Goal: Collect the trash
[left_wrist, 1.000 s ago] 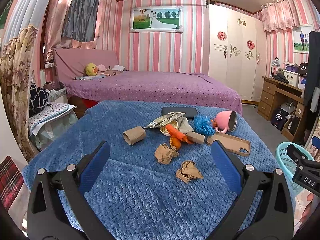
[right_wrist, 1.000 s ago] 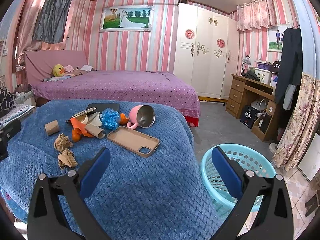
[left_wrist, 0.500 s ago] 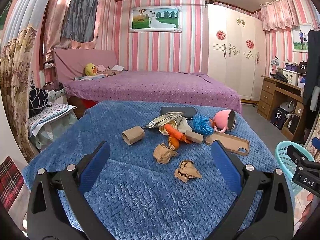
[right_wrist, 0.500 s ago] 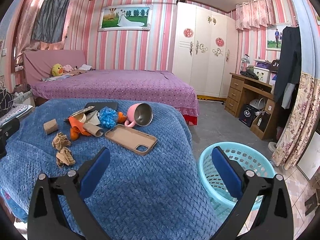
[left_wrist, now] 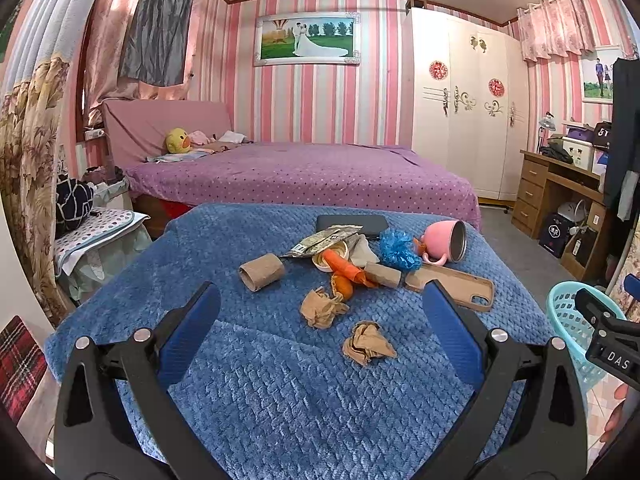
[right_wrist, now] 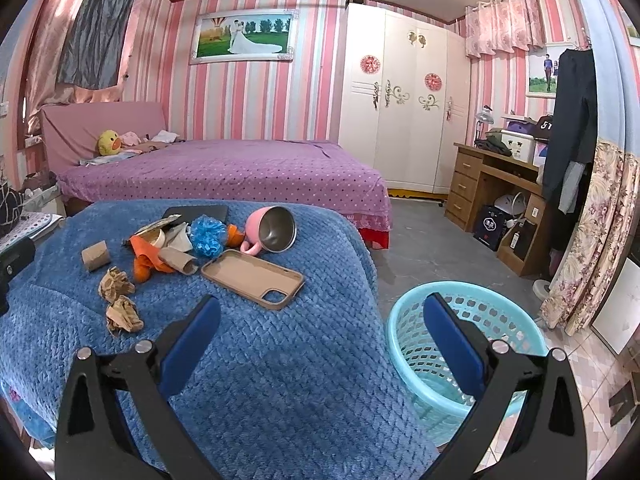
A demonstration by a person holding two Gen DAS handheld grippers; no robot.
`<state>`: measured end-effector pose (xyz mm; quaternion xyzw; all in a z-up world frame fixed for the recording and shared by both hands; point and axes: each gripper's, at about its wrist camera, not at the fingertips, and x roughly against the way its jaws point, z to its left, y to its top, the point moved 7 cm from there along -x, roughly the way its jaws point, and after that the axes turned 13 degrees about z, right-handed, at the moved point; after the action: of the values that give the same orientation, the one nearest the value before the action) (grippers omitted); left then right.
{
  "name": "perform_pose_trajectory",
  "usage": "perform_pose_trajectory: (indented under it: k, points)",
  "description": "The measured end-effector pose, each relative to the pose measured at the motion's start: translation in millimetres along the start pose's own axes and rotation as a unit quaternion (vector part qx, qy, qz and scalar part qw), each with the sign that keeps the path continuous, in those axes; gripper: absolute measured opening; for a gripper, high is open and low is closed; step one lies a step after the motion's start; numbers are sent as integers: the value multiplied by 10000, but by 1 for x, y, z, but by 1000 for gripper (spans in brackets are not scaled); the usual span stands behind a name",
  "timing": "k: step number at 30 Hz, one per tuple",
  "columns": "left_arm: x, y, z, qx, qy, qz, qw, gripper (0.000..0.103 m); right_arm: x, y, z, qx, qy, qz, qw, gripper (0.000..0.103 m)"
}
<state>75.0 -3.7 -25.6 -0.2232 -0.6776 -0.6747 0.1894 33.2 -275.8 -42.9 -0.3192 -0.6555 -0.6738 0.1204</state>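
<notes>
Trash sits mid-blanket: two crumpled paper wads (left_wrist: 366, 344), cardboard tubes (left_wrist: 262, 272), probably orange peel. The left gripper (left_wrist: 320, 328) and right gripper (right_wrist: 320, 328) hang wide, empty, short of it; the turquoise basket (right_wrist: 516, 316) waits right, reachable for drops.

Pink mug (right_wrist: 272, 231) tipped; phone case (right_wrist: 253, 278) beside it.
</notes>
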Motion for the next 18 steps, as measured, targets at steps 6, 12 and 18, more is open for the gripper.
perform_pose_trajectory:
  k: [6, 12, 18]
  points:
    - [1, 1, -3, -32, -19, -9, 10000, 98, 0, 0, -2, -23, -19, 3, 10000, 99]
    - [0, 1, -1, -29, -27, 13, 10000, 98, -2, -1, -4, -48, -29, 10, 10000, 99]
    - [0, 0, 0, -15, -21, 21, 10000, 98, -4, -4, -4, -64, -40, 45, 10000, 99]
